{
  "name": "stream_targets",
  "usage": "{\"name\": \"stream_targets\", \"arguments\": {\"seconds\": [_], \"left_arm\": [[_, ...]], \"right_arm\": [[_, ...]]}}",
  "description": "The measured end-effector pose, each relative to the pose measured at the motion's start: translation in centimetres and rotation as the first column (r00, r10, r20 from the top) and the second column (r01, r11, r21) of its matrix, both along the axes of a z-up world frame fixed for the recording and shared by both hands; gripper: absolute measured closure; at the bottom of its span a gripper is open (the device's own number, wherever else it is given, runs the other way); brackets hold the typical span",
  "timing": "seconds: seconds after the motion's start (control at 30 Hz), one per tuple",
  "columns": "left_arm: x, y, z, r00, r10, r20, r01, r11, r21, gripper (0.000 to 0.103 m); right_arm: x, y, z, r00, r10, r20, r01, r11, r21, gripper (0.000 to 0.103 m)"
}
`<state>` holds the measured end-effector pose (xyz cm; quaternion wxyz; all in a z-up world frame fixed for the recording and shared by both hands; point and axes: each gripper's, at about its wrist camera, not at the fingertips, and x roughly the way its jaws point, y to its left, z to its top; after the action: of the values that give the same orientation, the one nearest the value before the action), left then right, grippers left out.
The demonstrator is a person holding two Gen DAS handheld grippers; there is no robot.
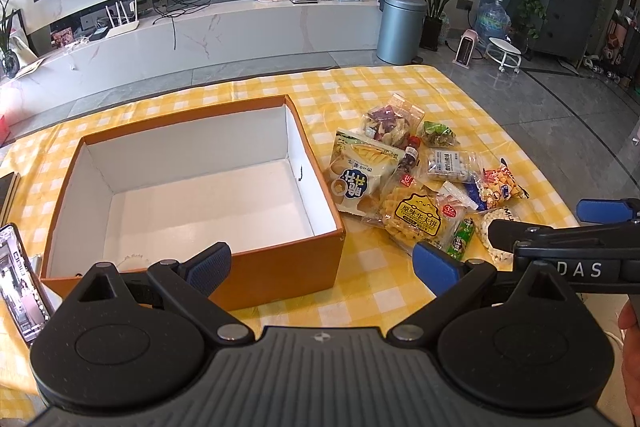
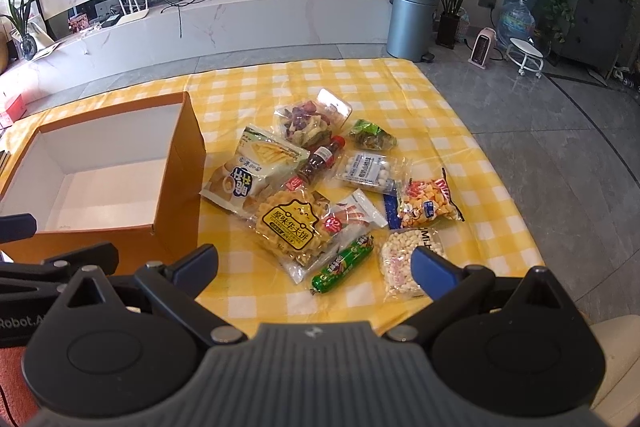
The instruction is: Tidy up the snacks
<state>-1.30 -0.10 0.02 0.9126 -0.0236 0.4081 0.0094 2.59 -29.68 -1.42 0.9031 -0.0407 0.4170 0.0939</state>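
An empty orange box [image 1: 280,267] with a white inside stands on the yellow checked tablecloth; it also shows at the left of the right wrist view [image 2: 176,227]. A pile of snack packets lies to its right: a waffle packet [image 1: 414,217] [image 2: 294,227], a white chip bag [image 1: 364,171] [image 2: 252,171], a green roll [image 2: 342,265], a bag of white puffs [image 2: 400,259] and several others. My left gripper [image 1: 322,265] is open and empty above the box's near right corner. My right gripper [image 2: 316,267] is open and empty above the near side of the pile.
A phone [image 1: 20,275] lies at the table's left edge beside the box. The table's right edge drops to a grey tiled floor [image 2: 540,147]. A grey bin [image 2: 412,21] and a white TV bench [image 2: 240,19] stand beyond the table.
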Motion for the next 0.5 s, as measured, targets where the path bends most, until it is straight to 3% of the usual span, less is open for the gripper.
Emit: {"name": "stream_targets", "arguments": {"seconds": [0.5], "left_arm": [[-1.2, -0.1, 0.4, 1.0, 0.018, 0.022, -0.018, 1.0, -0.001, 0.0]], "right_arm": [[-1.6, -0.6, 0.7, 1.0, 0.002, 0.012, -0.003, 1.0, 0.028, 0.003]]}}
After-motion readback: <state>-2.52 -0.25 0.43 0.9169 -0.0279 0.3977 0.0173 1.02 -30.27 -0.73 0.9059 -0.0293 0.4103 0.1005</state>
